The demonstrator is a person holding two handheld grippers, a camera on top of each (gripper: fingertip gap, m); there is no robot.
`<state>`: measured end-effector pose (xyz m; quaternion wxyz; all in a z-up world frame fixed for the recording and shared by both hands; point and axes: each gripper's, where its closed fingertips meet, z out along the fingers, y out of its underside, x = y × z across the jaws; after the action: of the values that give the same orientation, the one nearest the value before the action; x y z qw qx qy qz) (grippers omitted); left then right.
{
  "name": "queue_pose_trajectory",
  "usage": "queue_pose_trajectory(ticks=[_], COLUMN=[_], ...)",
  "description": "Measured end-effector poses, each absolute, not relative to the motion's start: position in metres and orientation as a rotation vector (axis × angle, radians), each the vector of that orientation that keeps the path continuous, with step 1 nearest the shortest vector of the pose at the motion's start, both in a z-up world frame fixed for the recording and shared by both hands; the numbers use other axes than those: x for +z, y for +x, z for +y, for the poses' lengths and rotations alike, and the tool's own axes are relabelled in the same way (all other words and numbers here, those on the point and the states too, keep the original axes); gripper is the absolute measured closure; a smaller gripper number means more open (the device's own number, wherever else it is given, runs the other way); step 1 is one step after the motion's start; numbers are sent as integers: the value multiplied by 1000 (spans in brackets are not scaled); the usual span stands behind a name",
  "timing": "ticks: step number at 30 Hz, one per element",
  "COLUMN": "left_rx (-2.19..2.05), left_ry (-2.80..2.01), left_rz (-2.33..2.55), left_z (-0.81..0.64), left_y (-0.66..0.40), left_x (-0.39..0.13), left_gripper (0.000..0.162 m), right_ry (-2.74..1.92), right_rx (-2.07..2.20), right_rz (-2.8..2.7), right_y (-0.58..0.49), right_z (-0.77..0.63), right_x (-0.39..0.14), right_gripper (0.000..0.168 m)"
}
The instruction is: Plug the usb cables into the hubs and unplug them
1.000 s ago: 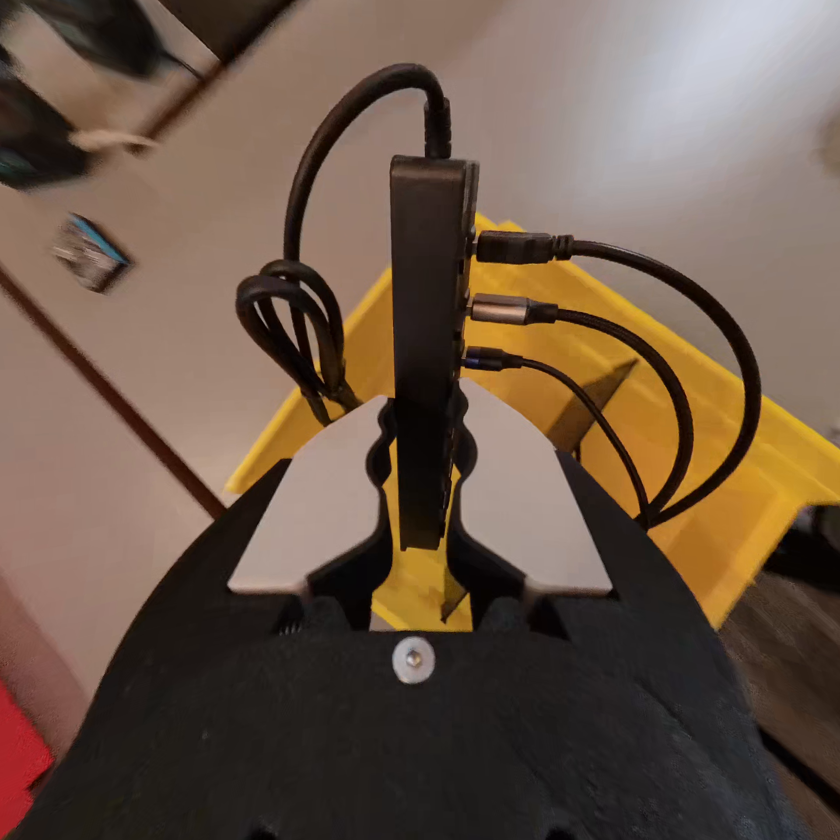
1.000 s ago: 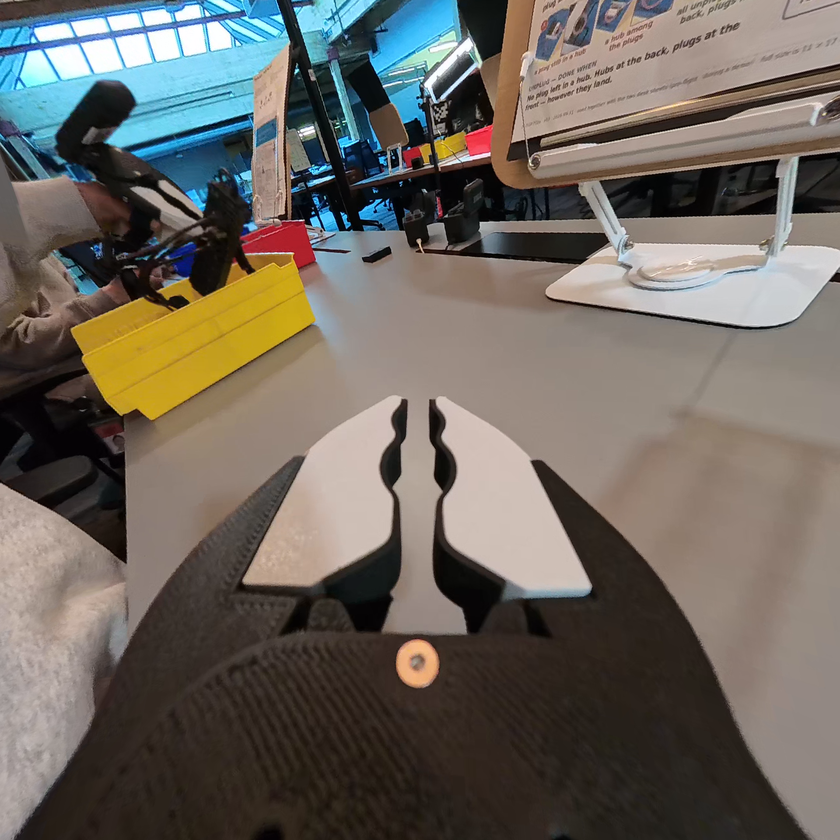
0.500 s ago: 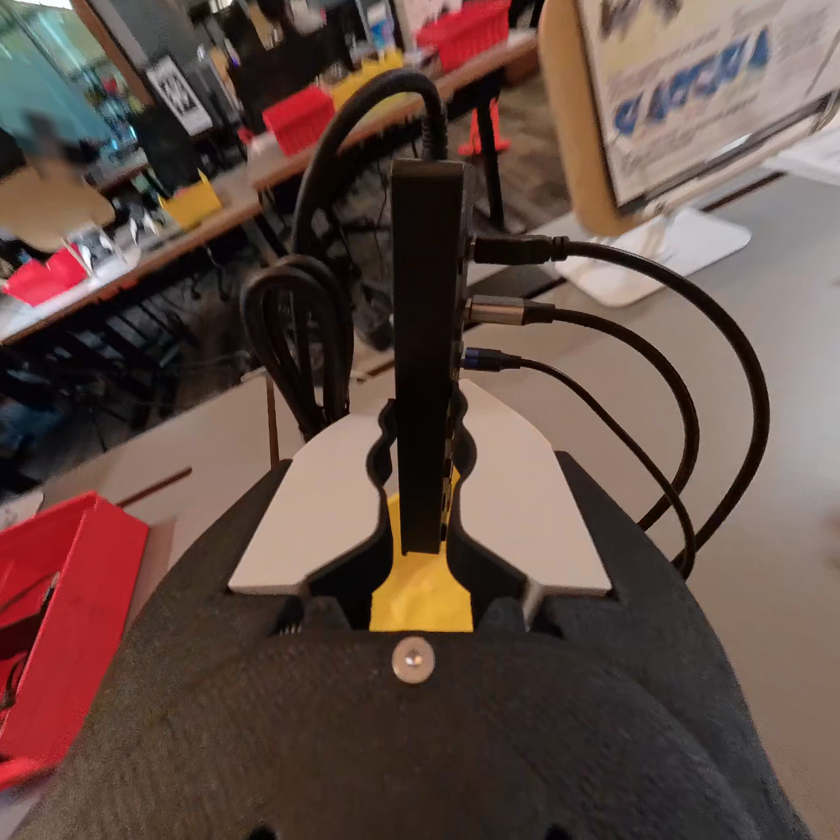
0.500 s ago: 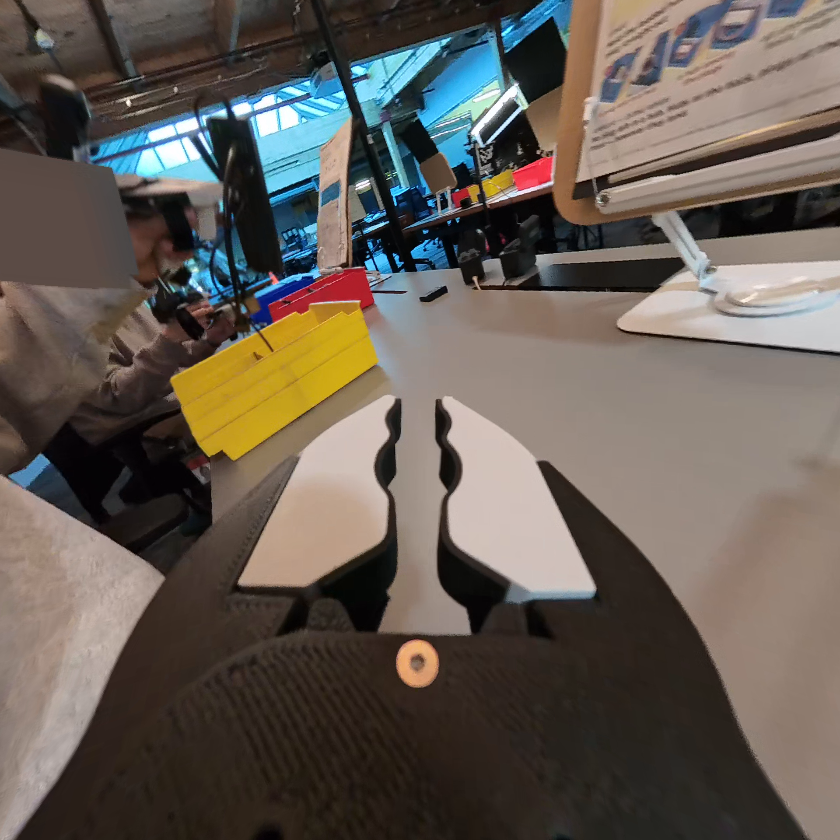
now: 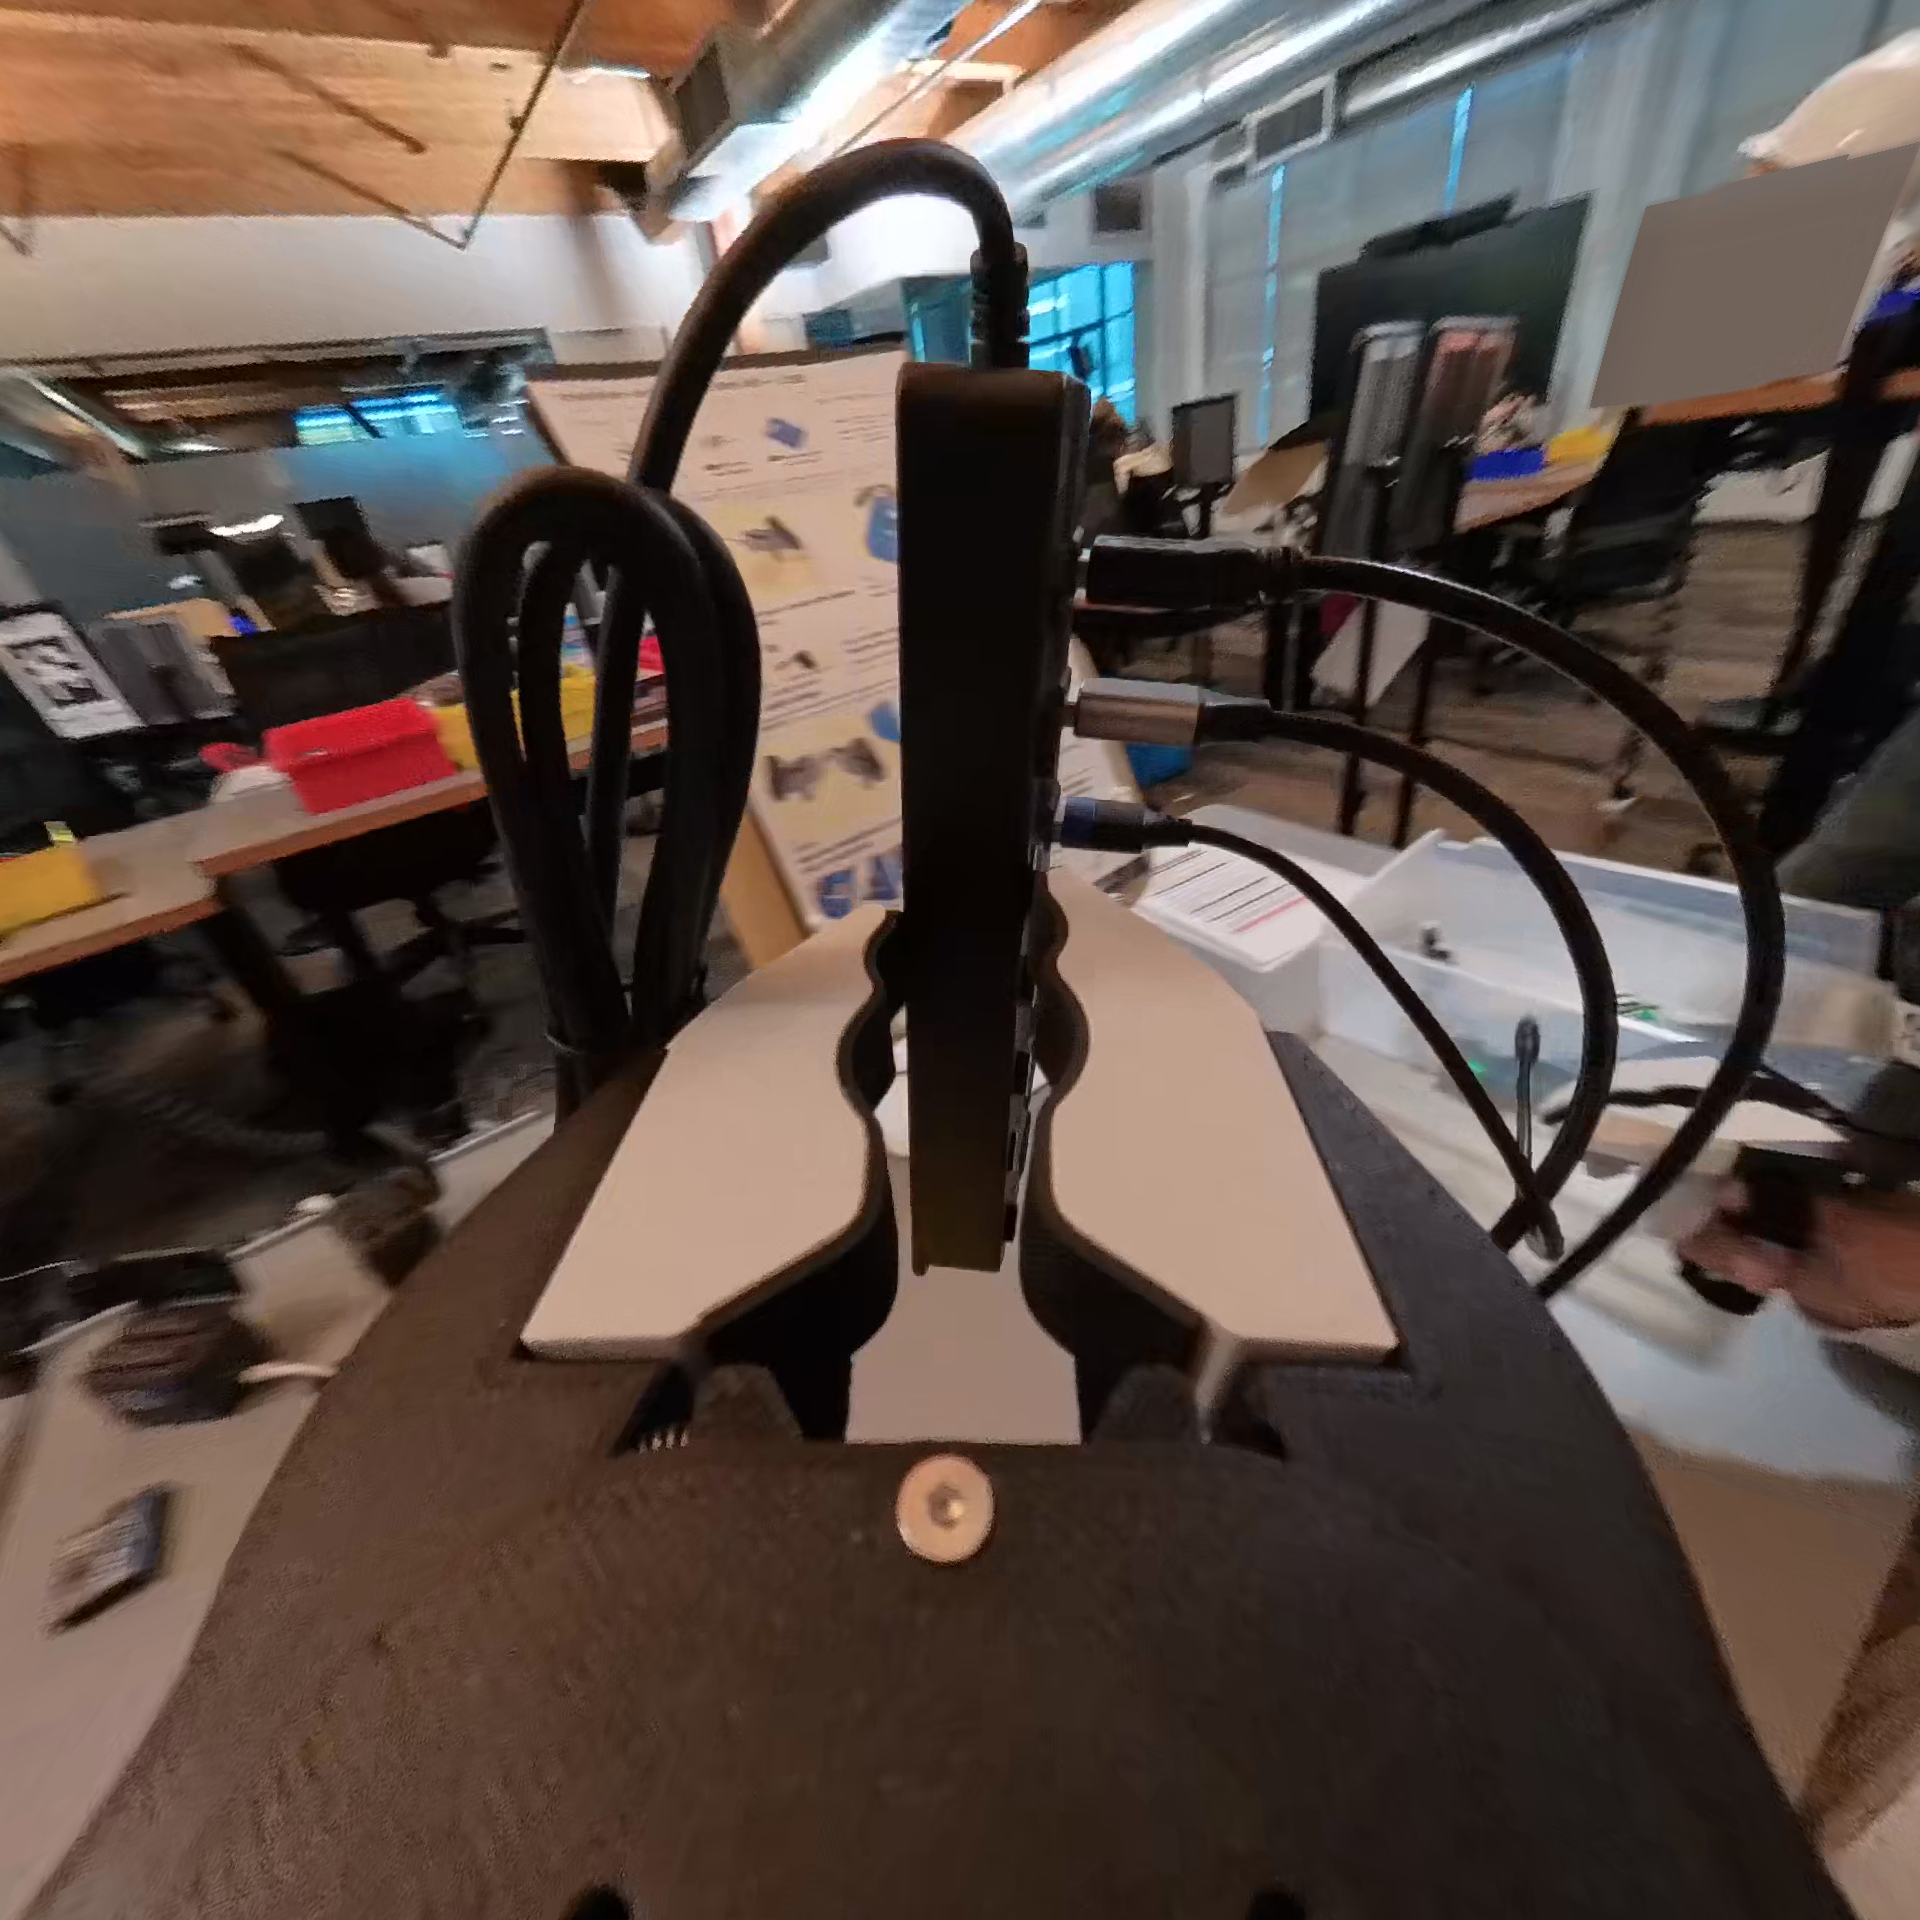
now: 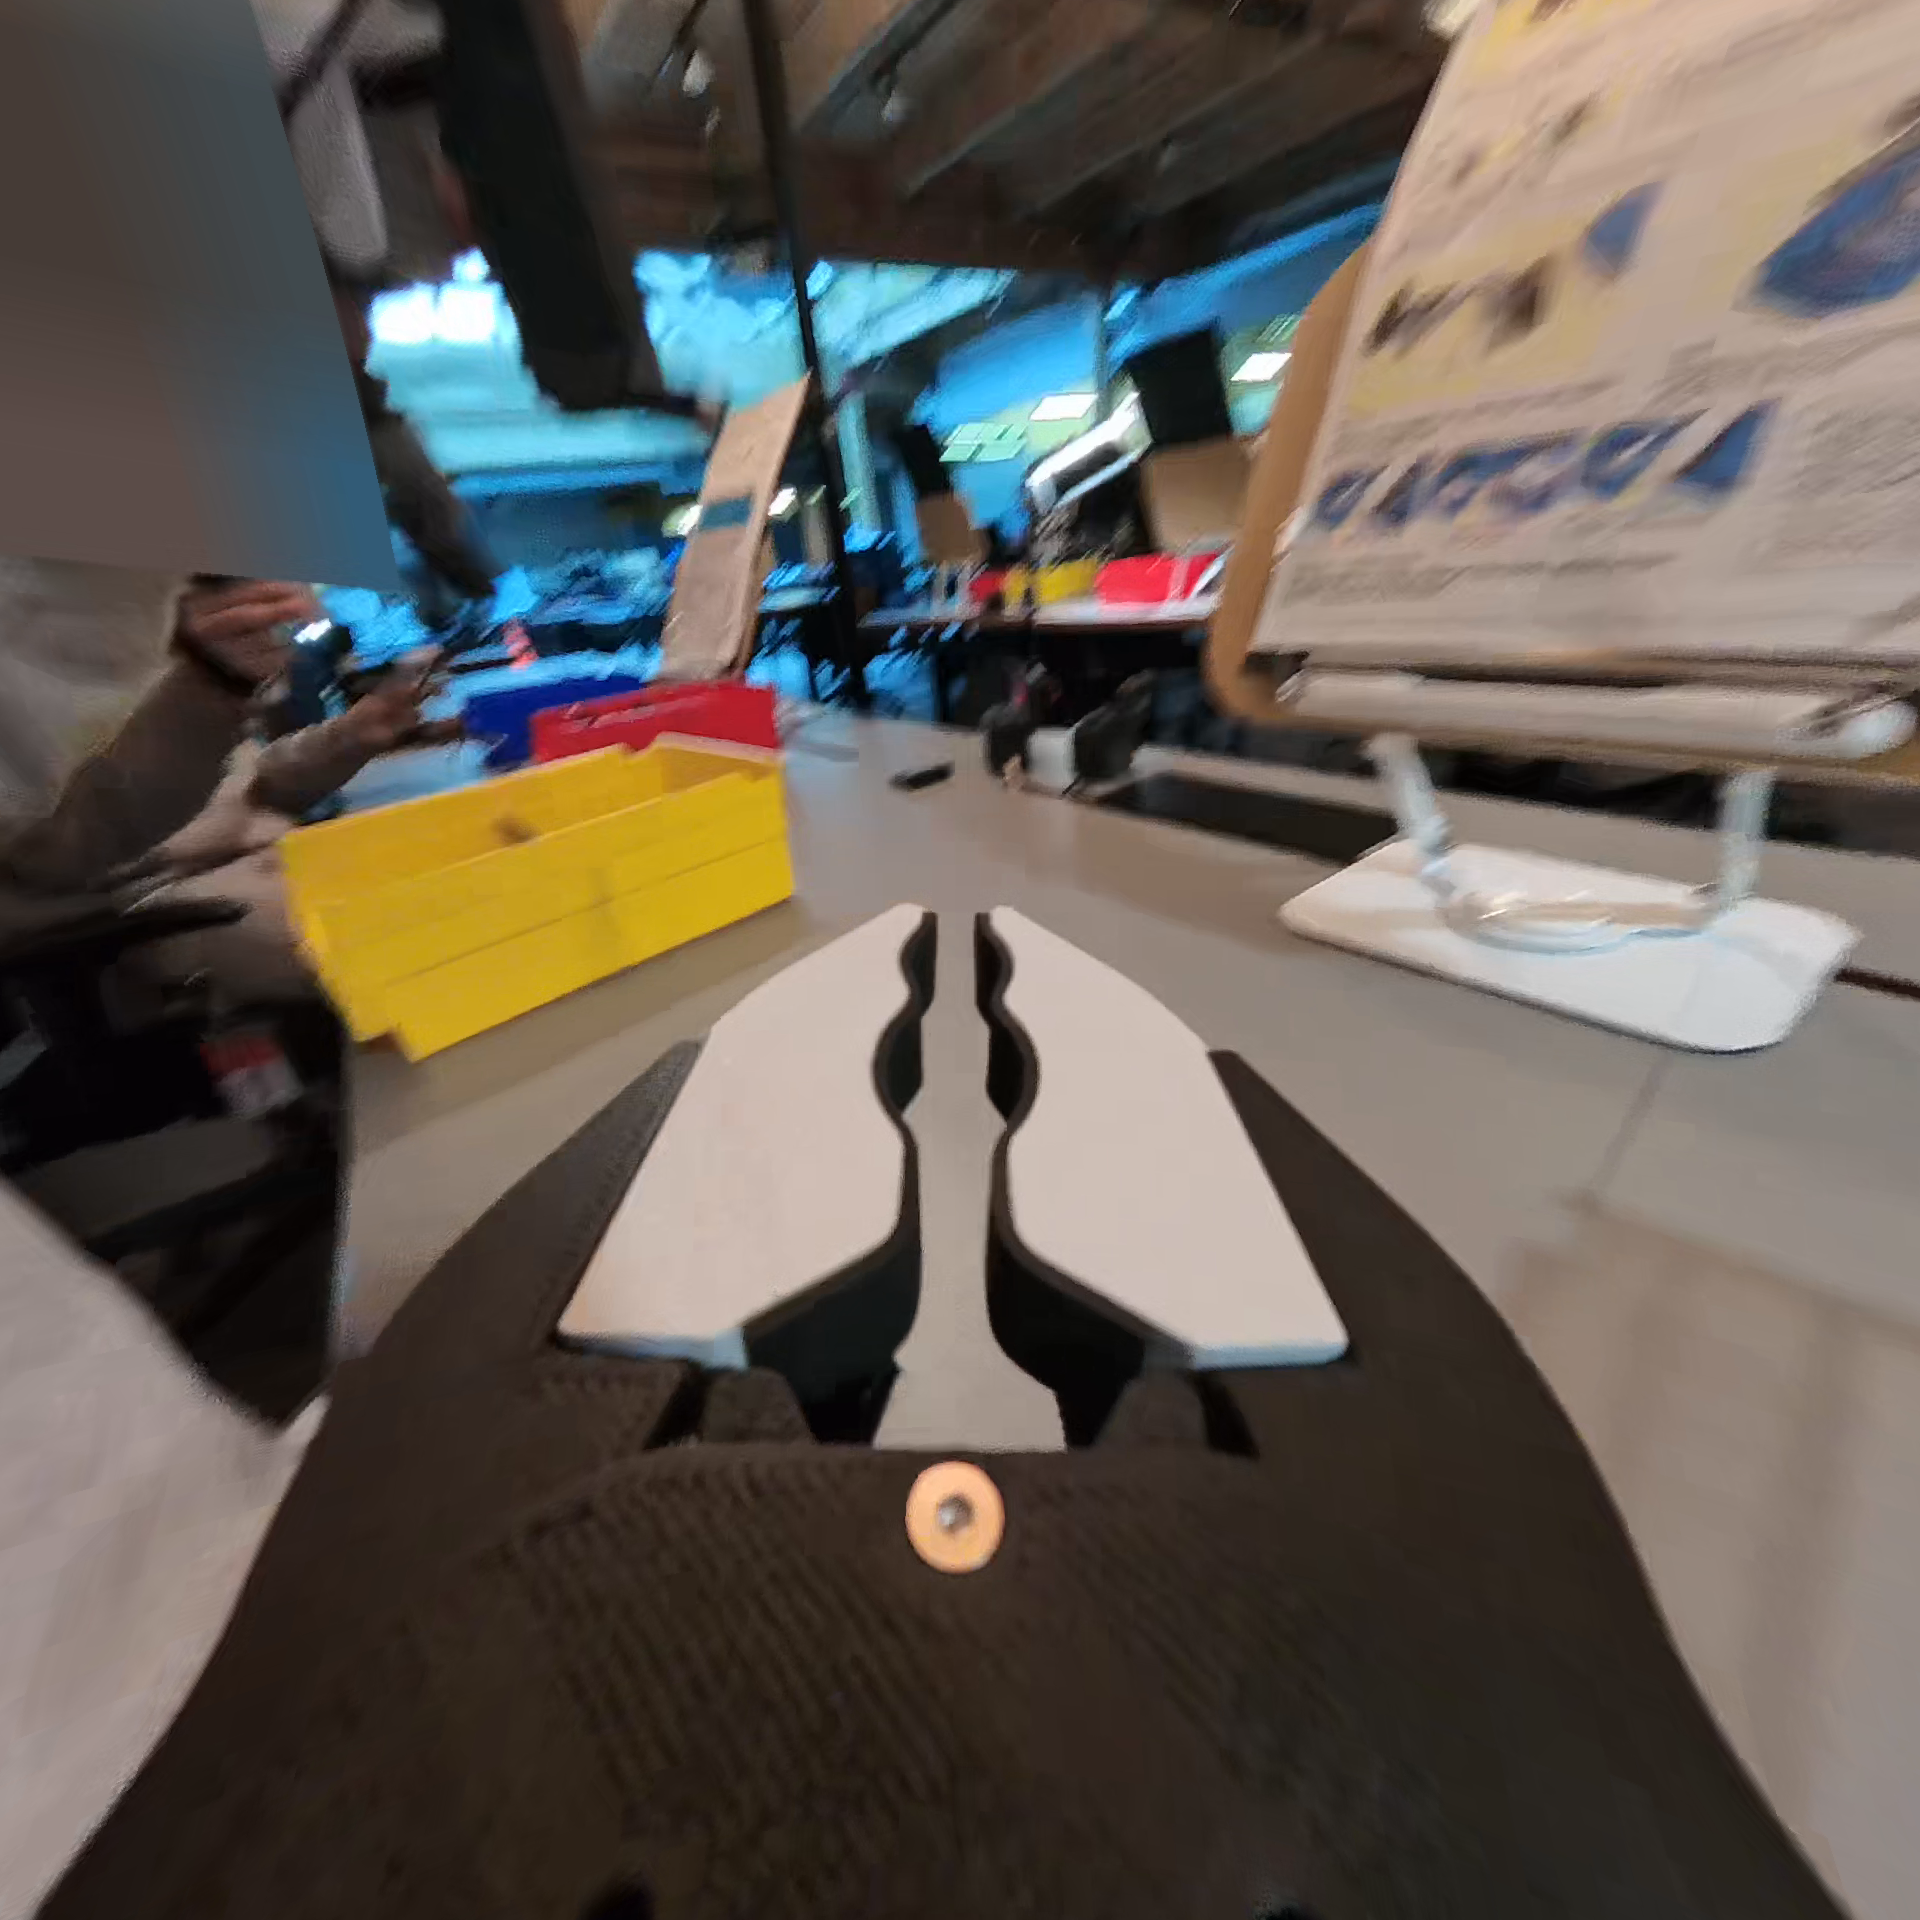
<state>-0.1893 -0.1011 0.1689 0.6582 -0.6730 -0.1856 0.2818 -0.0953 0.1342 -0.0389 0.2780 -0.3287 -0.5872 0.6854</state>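
Note:
My left gripper [image 5: 966, 925] is shut on a black USB hub [image 5: 982, 727] and holds it upright on edge, lifted high. Three cables are plugged into the hub's right side: a black plug [image 5: 1174, 571], a silver plug [image 5: 1138, 715] and a small blue-tipped plug [image 5: 1112, 828]. Their cords arc down to the right. The hub's own cord [image 5: 790, 260] leaves its top and hangs in a coiled bundle [image 5: 613, 748] on the left. My right gripper [image 6: 954, 920] is nearly shut and empty, low over the grey table [image 6: 1351, 1122].
A yellow bin [image 6: 540, 894] stands on the table at the left, with red [image 6: 655, 717] and blue bins behind it. A paper sheet on a white stand [image 6: 1579, 935] is at the right. A person's hand [image 5: 1808, 1247] shows at the right of the left wrist view.
My left gripper has lifted and tilted up with the hub, from over the yellow bin to facing the room. My right gripper has swung left and tilted up, still nearly shut and empty.

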Motion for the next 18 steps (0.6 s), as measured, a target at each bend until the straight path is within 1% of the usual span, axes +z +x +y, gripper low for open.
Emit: queue_pose_trajectory(ticks=[3, 5, 8, 11, 13, 15, 18], left_rx=[515, 416, 259, 157, 95, 46, -13], left_ry=[-1436, -1367, -1308, -1388, -1428, -1436, -1429], left_rz=[-432, -471, -560, -604, -611, -603, -592], left_z=[-63, -39, -5, 36, 60, 78, 94], left_y=[-172, -166, -166, -157, -145, -133, -122], left_x=[136, 108, 57, -8, -43, -64, -78], left_gripper=[136, 136, 136, 136, 136, 136, 136], right_ry=[-848, -839, -845, -840, -822, -790, -737], right_rx=[1819, 1810, 1774, 1664, 1561, 1480, 1438], right_rz=[-1348, -1307, -1405, -1535, -1604, -1671, -1708], right_y=[-87, -84, -87, -93, -98, -101, -102], right_z=[165, 173, 165, 153, 149, 143, 131], right_x=[-14, -10, -26, -49, -62, -75, -80], right_gripper=[163, 163, 162, 159, 156, 152, 146])
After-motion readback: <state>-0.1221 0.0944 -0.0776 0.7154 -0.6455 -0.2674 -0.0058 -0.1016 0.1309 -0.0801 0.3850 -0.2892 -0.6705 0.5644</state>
